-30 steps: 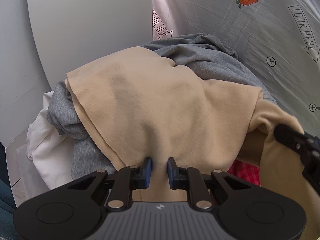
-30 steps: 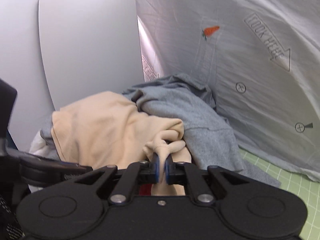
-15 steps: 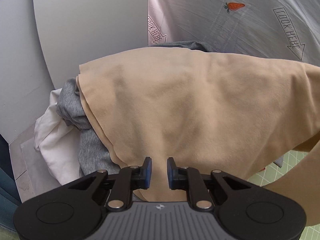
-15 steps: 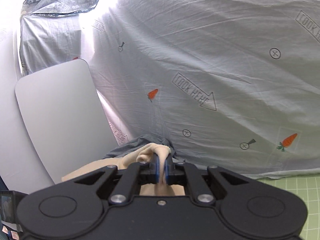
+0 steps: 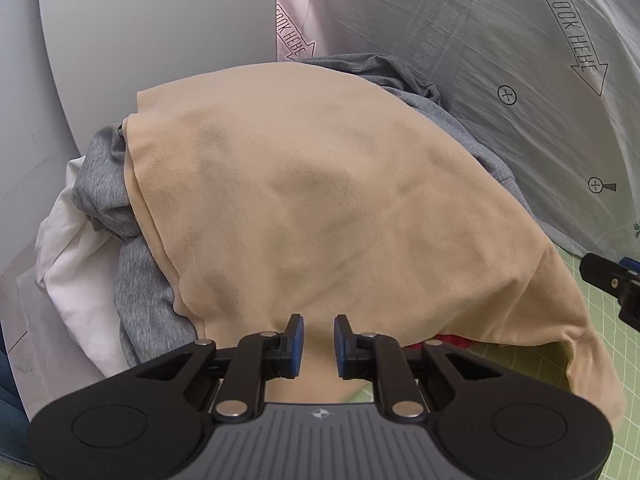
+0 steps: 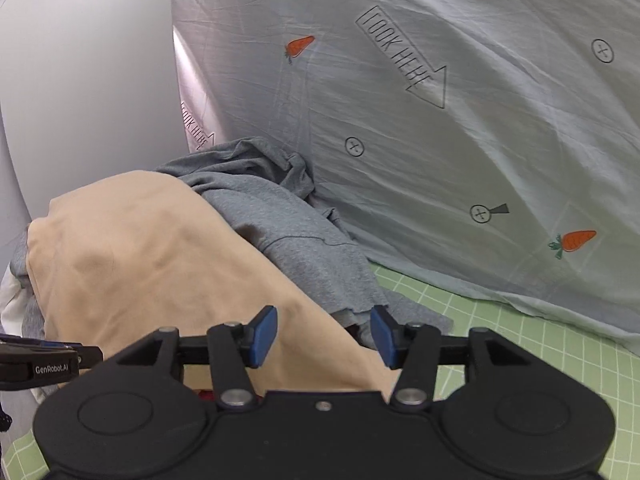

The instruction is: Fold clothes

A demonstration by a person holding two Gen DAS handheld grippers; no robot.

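A beige garment lies spread over a pile of clothes; it also shows in the right wrist view. Grey garments and a white one lie under and beside it, and a bit of red cloth peeks out below. My left gripper is slightly open with beige cloth between its blue pads, not clamped. My right gripper is wide open and empty, just above the beige garment's right edge.
A pale sheet printed with carrots and arrows hangs behind the pile. A grey rounded panel stands at the back left. A green grid mat covers the table to the right.
The right gripper lifted the beige cloth up and across, lowered again, opened and let it go. The beige garment now lies spread over the pile. The left gripper barely moved.
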